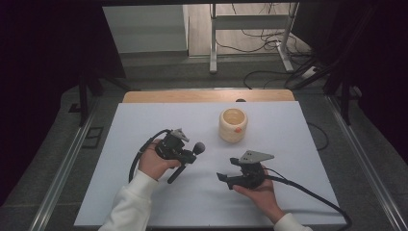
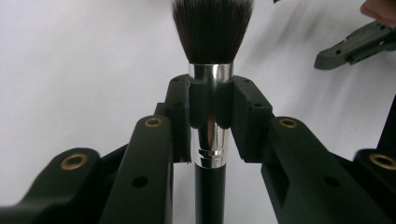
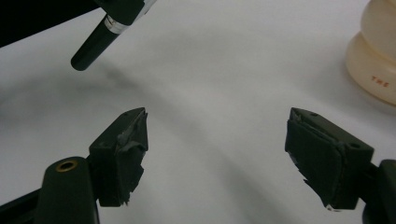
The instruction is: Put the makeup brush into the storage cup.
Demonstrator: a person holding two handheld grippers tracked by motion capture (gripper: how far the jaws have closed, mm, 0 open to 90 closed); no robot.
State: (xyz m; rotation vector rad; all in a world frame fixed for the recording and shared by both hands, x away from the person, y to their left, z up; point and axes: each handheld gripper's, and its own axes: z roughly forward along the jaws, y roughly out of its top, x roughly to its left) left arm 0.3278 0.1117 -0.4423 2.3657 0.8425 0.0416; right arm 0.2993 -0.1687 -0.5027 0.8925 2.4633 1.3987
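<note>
My left gripper [image 1: 191,156] is shut on a makeup brush [image 1: 185,162] held above the white table [image 1: 144,202], left of centre. In the left gripper view the pads [image 2: 177,105] clamp the silver ferrule of the brush [image 2: 211,77], dark bristles above and black handle below. My right gripper [image 1: 227,169] is right of centre and points left toward the brush, jaws open and empty. In the right gripper view it [image 3: 217,144] stands wide apart over bare table, with the brush handle [image 3: 93,46] at the upper left. A cream round holder [image 1: 233,125] stands behind both grippers.
The cream holder [image 3: 376,60] sits at the right edge of the right gripper view. My right gripper's jaw [image 2: 355,44] shows at the upper right of the left gripper view. A wooden strip [image 1: 207,96] lines the table's far edge, with cables on the floor beyond.
</note>
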